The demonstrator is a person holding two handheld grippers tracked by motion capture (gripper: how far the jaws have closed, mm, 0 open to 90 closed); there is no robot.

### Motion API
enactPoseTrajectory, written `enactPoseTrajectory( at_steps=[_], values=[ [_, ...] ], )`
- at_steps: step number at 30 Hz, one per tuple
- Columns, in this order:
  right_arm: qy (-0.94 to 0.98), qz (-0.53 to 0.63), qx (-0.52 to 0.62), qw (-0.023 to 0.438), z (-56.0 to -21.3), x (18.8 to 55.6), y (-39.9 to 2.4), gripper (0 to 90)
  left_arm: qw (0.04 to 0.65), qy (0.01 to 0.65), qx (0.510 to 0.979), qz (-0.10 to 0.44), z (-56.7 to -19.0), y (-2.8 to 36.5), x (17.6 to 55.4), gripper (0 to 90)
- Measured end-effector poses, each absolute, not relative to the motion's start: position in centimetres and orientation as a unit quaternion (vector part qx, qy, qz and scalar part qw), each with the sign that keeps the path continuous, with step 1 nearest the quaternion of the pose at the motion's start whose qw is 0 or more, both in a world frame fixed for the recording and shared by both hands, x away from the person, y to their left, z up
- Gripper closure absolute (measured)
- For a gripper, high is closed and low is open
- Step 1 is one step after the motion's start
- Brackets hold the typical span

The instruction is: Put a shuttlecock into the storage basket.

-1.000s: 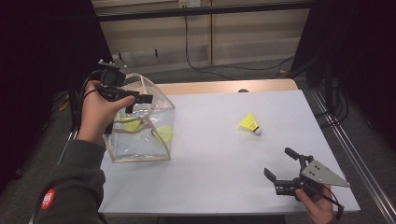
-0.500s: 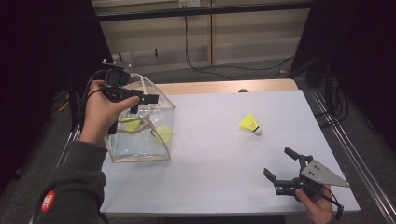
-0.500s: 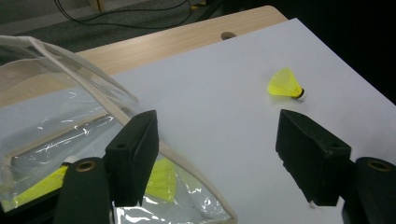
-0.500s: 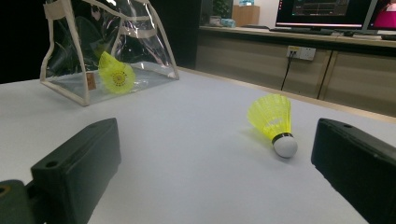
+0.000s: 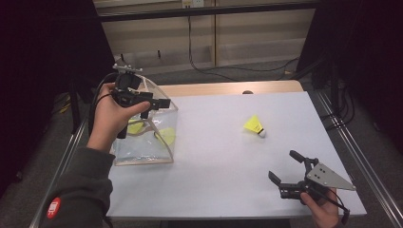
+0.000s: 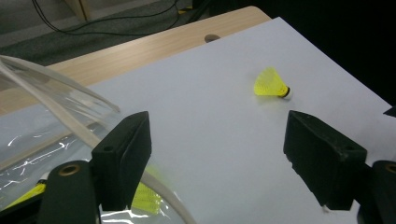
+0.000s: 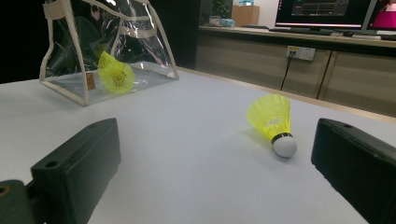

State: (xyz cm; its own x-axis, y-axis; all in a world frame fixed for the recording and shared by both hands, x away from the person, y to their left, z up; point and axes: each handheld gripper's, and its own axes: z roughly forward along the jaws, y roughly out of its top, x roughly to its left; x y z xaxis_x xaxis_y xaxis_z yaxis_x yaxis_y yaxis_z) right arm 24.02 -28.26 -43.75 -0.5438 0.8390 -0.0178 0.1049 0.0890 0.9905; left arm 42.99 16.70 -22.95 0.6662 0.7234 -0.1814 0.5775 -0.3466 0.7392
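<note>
A clear plastic bag (image 5: 142,147) with pale trim stands open at the table's left. Two yellow shuttlecocks (image 5: 166,137) lie inside it. A third yellow shuttlecock (image 5: 254,126) with a white cork lies on the white table (image 5: 218,161), right of centre. My left gripper (image 5: 154,108) is held open over the bag's mouth, with nothing between its jaws. Its own view looks past the bag's rim (image 6: 56,112) toward the loose shuttlecock (image 6: 272,85). My right gripper (image 5: 283,165) rests open near the front right edge, and the shuttlecock (image 7: 274,120) lies ahead of it.
A wooden strip (image 5: 228,88) runs along the table's far edge, with cables on the floor behind it. Metal rails (image 5: 354,152) border the table's sides. Monitors (image 7: 327,9) stand on a counter far off.
The left gripper has drifted slightly right and up over the bag. The right gripper and the loose shuttlecock have not moved.
</note>
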Motion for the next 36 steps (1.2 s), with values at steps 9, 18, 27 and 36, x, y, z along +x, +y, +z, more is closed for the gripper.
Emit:
enactPoseTrajectory(
  at_steps=[9, 18, 27, 36],
  values=[
    [0.667, 0.574, 0.352, 0.320, -43.7, 24.0, -28.2, 1.2, 0.417, 0.387, 0.818, 0.085, -23.4, 15.6, 42.5, 20.5],
    [0.669, 0.573, 0.350, 0.320, -43.7, 24.0, -28.1, 1.2, 0.423, 0.382, 0.817, 0.084, -24.0, 14.8, 42.3, 19.7],
    [0.669, 0.573, 0.349, 0.321, -43.7, 24.0, -28.2, 1.2, 0.426, 0.373, 0.820, 0.079, -24.6, 13.7, 42.0, 19.0],
    [0.669, 0.573, 0.350, 0.320, -43.8, 24.0, -28.1, 1.2, 0.430, 0.369, 0.821, 0.072, -25.4, 12.7, 41.9, 18.6]
  ],
)
